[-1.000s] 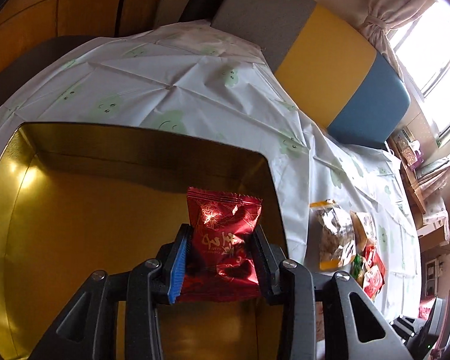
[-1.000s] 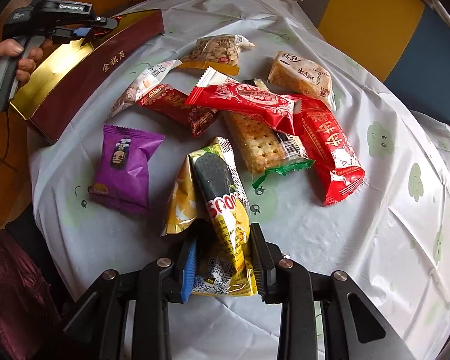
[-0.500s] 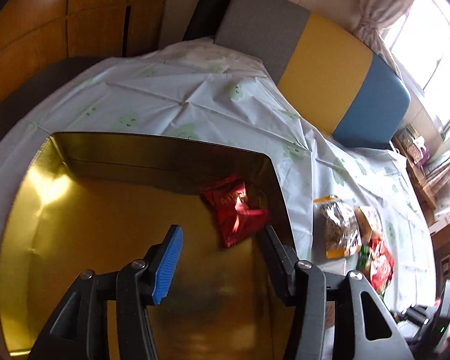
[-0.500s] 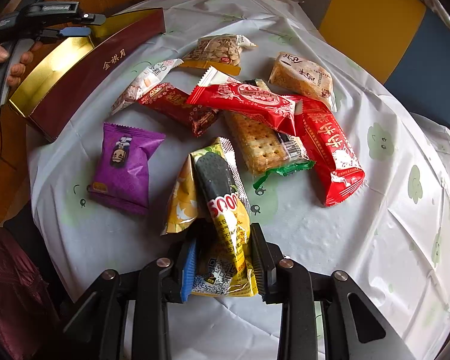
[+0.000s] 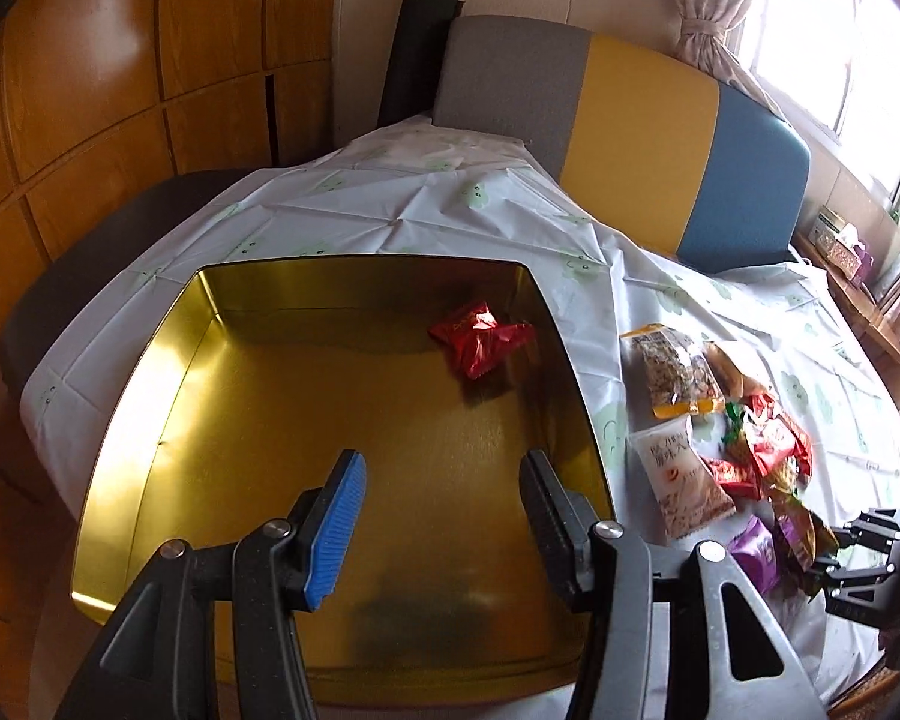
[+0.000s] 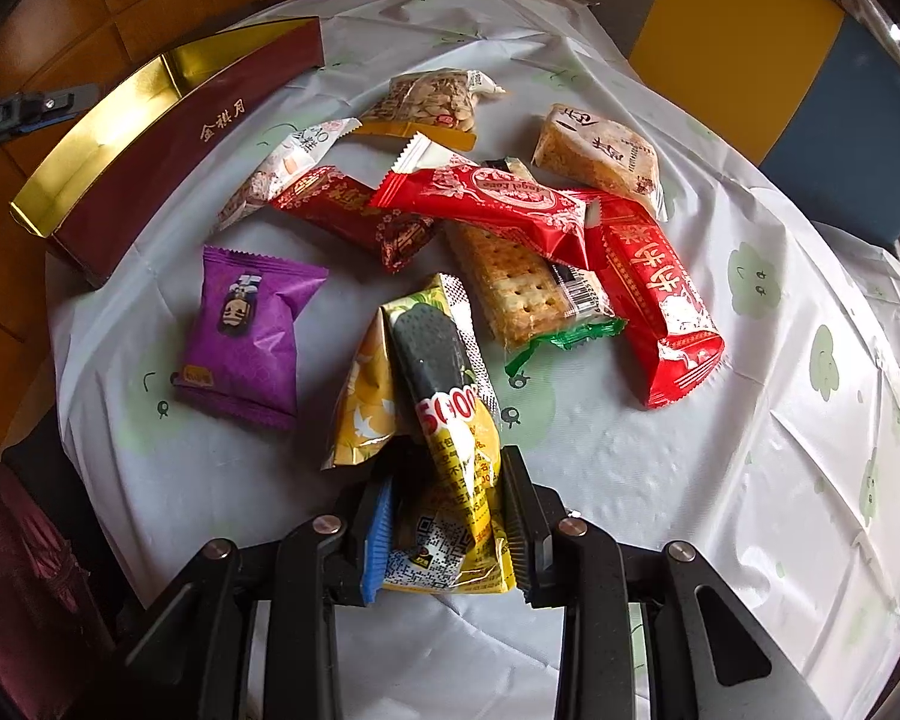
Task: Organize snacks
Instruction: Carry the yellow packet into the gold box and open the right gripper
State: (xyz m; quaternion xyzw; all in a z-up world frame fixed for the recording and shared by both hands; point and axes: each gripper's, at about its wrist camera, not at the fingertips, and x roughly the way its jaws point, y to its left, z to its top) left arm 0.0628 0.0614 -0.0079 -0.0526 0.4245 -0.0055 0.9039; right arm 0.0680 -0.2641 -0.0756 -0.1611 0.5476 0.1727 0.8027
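Note:
My left gripper point(image 5: 444, 498) is open and empty above the gold tin box point(image 5: 150, 420). A small red snack packet point(image 5: 483, 339) lies inside the box near its far right corner. My right gripper point(image 6: 444, 516) is shut on a yellow snack packet point(image 6: 456, 456) at the near edge of the snack pile. The box also shows in the right wrist view point(image 6: 174, 138), with a dark red outer wall, at the left of the table.
Several snack packets lie on the white tablecloth point(image 6: 690, 480): a purple packet point(image 6: 246, 336), red packets point(image 6: 660, 294), crackers point(image 6: 516, 282), nuts point(image 6: 432, 99). A grey, yellow and blue bench back point(image 5: 630, 138) stands behind the table. Wooden panels are on the left.
My left gripper opened and let go of the red packet, which now lies in the box. The left gripper has pulled back and up. The right gripper has stayed shut on the yellow packet.

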